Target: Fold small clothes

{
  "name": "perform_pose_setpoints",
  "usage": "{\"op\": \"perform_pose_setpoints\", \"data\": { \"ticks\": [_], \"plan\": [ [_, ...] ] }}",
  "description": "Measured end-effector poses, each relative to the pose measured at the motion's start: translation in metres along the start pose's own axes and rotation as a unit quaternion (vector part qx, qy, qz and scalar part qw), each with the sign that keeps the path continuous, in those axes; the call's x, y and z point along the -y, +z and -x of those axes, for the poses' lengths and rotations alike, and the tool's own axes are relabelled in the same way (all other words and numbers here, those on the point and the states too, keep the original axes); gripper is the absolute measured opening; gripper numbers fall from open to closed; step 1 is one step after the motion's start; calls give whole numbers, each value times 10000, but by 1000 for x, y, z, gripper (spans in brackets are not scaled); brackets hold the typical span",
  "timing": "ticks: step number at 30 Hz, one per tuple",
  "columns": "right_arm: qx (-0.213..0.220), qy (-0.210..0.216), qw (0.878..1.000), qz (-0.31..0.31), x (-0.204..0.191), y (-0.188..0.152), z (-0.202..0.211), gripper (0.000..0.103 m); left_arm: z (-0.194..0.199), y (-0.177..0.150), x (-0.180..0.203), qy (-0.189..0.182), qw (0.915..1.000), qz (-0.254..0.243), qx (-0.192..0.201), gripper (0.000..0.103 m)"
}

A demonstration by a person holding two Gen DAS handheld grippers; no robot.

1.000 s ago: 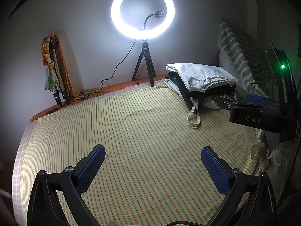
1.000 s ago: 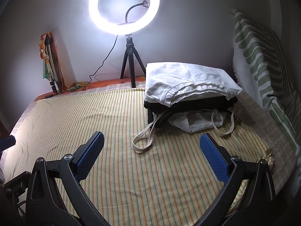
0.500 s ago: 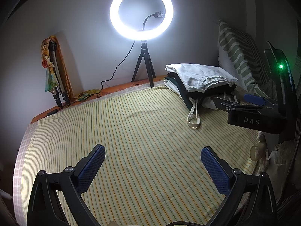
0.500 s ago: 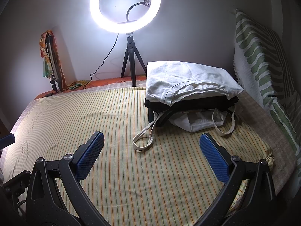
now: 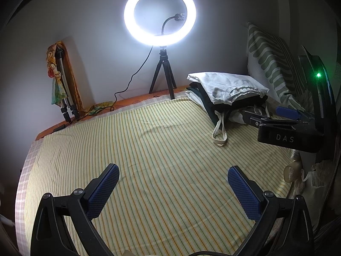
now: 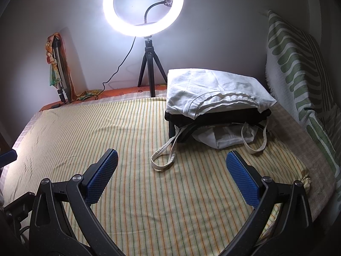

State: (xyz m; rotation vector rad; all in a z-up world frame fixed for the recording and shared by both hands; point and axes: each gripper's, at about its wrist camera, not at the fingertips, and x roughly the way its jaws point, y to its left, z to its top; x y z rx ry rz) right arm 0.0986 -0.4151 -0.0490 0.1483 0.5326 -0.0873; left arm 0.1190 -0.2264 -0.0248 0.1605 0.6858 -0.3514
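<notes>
Left claw: fingers spread wide apart, nothing between the blue pads, hanging above the striped bed sheet.
Right claw: also wide apart and empty, above the same sheet; in the left wrist view its black body marked "DAS" sits at the right edge with a green light lit.
Clothes stack: folded pile at the far right of the bed, near the wall; a white garment lies on top, dark garments under it.
Cloth bag: pale, at the bottom of the pile, its looped straps trailing onto the sheet toward the right claw, not touching either finger.
Ring light: lit, on a small black tripod at the head of the bed, cable running left.
Pillow: green-and-white wavy pattern, leaning upright just right of the stack.
Folded tripod: propped in the left corner with coloured cloth draped on it.
</notes>
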Motion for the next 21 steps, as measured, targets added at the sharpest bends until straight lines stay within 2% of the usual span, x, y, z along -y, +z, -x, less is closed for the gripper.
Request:
{"op": "perform_pose_setpoints", "data": {
  "ticks": [21],
  "plan": [
    [-39, 15, 10000, 56, 0, -2, 0, 103, -2, -3, 13, -3, 9997, -210, 81, 103]
  ]
}}
